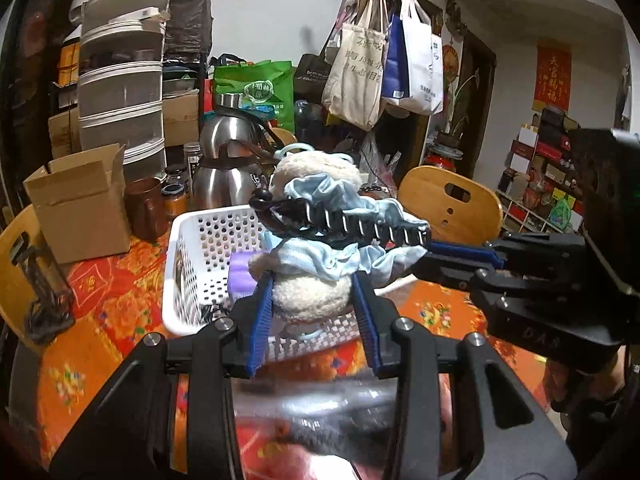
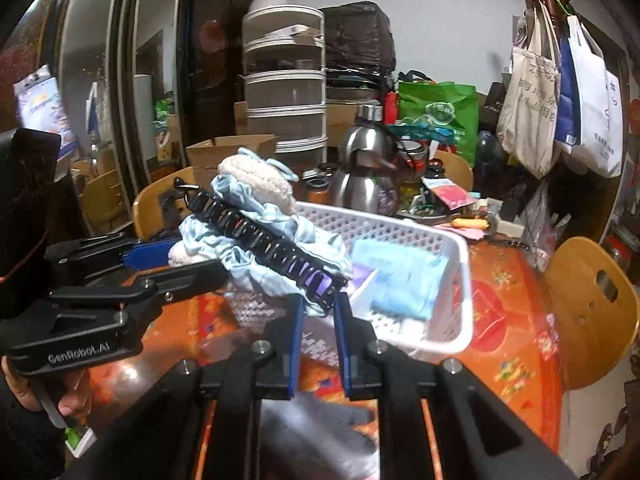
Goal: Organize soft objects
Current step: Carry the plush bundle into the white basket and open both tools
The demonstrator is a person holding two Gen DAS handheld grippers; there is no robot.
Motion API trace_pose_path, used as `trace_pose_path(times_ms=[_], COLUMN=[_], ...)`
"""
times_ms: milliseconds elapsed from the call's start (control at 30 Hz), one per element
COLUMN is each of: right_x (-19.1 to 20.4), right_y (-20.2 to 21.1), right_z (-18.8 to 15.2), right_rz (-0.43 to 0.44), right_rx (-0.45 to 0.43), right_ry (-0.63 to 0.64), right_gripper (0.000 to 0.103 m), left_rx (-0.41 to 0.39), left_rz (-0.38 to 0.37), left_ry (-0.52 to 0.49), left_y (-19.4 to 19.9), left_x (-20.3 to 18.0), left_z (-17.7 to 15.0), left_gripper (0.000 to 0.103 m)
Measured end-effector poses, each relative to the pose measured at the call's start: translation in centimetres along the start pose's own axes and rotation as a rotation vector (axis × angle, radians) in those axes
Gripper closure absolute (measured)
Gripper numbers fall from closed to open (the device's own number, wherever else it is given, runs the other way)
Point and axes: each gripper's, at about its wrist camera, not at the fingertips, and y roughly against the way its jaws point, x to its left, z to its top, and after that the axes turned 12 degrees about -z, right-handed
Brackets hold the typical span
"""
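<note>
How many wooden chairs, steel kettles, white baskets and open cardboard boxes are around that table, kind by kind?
Wooden chairs: 3, one, one, one
Steel kettles: 1
White baskets: 1
Cardboard boxes: 1
Total: 6

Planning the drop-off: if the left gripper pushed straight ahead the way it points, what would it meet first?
Beyond the plush toy the left gripper already clamps, probably the white basket; depth is unclear.

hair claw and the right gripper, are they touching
Touching. In the right wrist view the right gripper has its blue pads closed on the near end of the black hair claw, with no gap showing.
</note>
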Motion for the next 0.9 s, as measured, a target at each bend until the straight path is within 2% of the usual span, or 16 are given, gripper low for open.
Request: trace_pose_path(times_ms=[367, 600, 767, 833, 867, 900], right_x=[-2.9, -1.9, -1.2, -1.1, -1.1, -1.2], right_y=[-7.0, -10.7, -12.1, -12.6, -12.5, -12.7], right_z=[4.1, 4.6, 5.1, 5.3, 5.2, 5.2], right_rz=[-0.021, -0.059, -0.062, -0.086, -0.096, -0.102], right_rx=[0.083, 0.12, 0.136, 0.133, 0.13, 0.14], right_ry=[-0.014, 0.013, 0.022, 0.022, 0.022, 0.022], right_gripper=[0.089, 0.089, 0.089, 0.089, 0.089, 0.089], left_rx=[0.068, 0.091, 0.099, 0.116, 0.113, 0.098], left_rz=[-0.012, 0.08, 0.089, 0.11, 0.122, 0.138], left_ry=[0.073, 0.111, 0.141, 0.151, 0.154, 0.152], left_y=[-8.2, -11.8, -12.6, -13.0, -12.8, -12.3], left_x=[4.8, 7.5, 9.0, 9.6, 9.7, 9.8], left_z=[4.6, 5.2, 5.1, 5.1, 4.9, 4.8], left_gripper=[0.066, 0.066, 0.065, 0.049, 0.031, 0.02])
